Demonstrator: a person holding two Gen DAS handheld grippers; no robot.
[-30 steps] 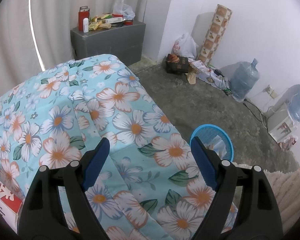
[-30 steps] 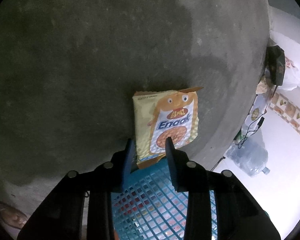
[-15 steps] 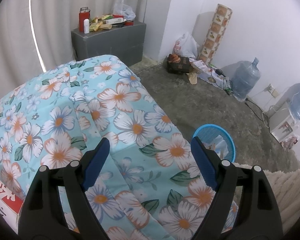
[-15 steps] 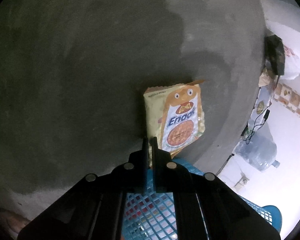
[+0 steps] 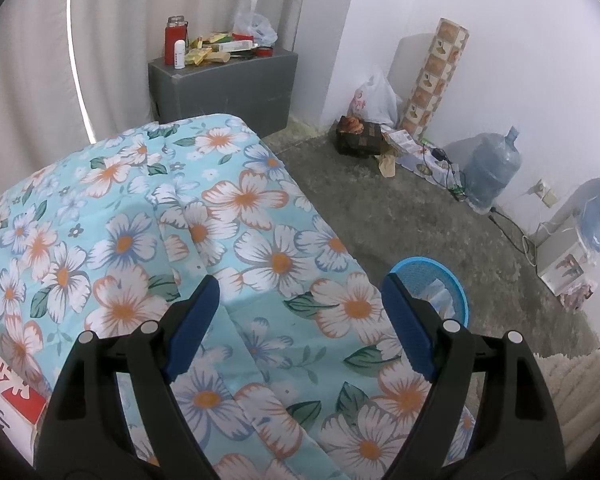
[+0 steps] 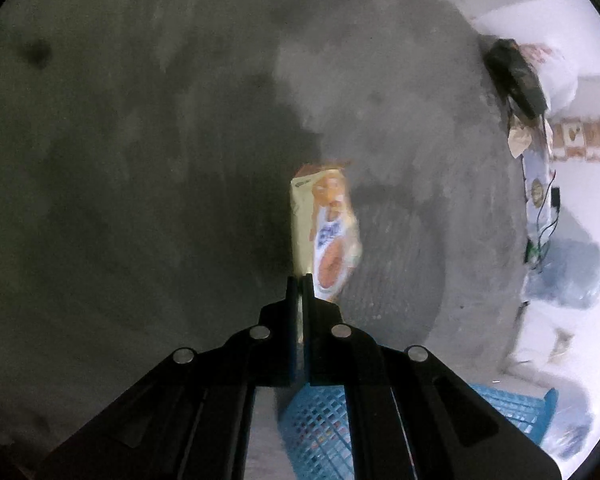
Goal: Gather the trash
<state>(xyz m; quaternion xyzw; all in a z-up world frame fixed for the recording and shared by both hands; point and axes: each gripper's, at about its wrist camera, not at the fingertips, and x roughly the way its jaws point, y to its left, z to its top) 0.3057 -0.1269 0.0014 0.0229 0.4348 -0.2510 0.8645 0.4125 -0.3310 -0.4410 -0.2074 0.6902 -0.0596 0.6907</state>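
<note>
Over grey floor (image 6: 180, 120): right gripper (image 6: 299, 280) fingers pinching snack wrapper (image 6: 324, 220); carry toward blue basket (image 6: 320, 432) at 6 o'clock, gripping firmly; left gripper (image 5: 300, 300) fingers wide, empty.

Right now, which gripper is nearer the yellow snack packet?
Right. The right gripper has its jaws shut on the snack packet; the left gripper hangs open over the floral bedcover.

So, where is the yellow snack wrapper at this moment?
In the right wrist view, the yellow snack wrapper hangs at centre, pinched by its lower edge in the right claw, above the grey floor, with the blue basket just below.
</note>
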